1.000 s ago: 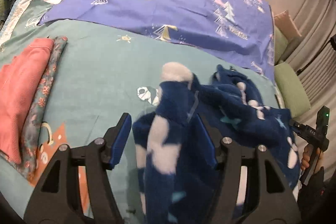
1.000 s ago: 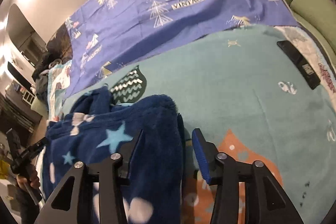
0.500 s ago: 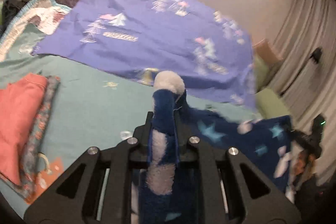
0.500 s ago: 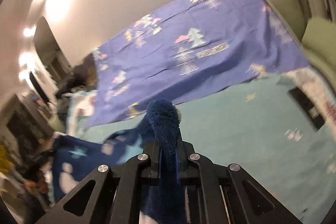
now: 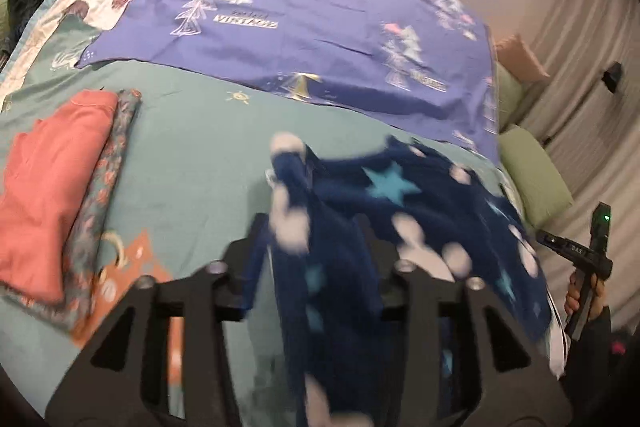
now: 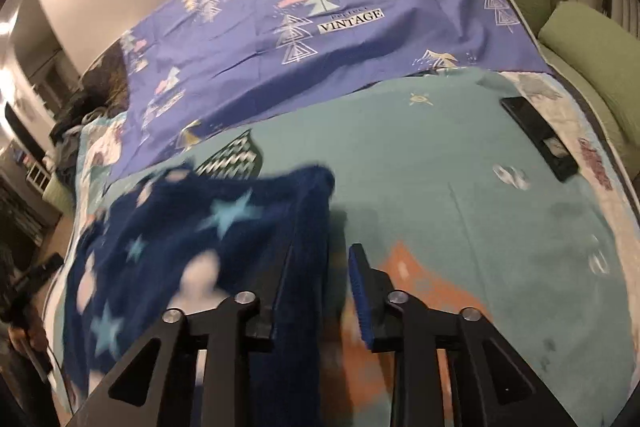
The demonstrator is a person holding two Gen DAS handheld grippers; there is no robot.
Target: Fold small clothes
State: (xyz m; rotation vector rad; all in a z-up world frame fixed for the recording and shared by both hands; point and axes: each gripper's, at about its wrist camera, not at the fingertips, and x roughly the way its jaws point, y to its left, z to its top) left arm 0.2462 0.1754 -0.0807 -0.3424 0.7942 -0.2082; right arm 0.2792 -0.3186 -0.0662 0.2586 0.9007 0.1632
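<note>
Both grippers are letting go of the dark blue fleece garment with its stars and pale spots, which sags onto the teal bedspread in the middle of the bed. The left gripper has its jaws opening, the fleece bunched between them but, as far as the blur lets me judge, no longer pinched. The right gripper is opening too, an edge of the fleece hanging against its left finger only. This looks like the laying-out step before a fold. Next they need to regrip an edge and carry it across. A folded coral piece lies well apart.
</note>
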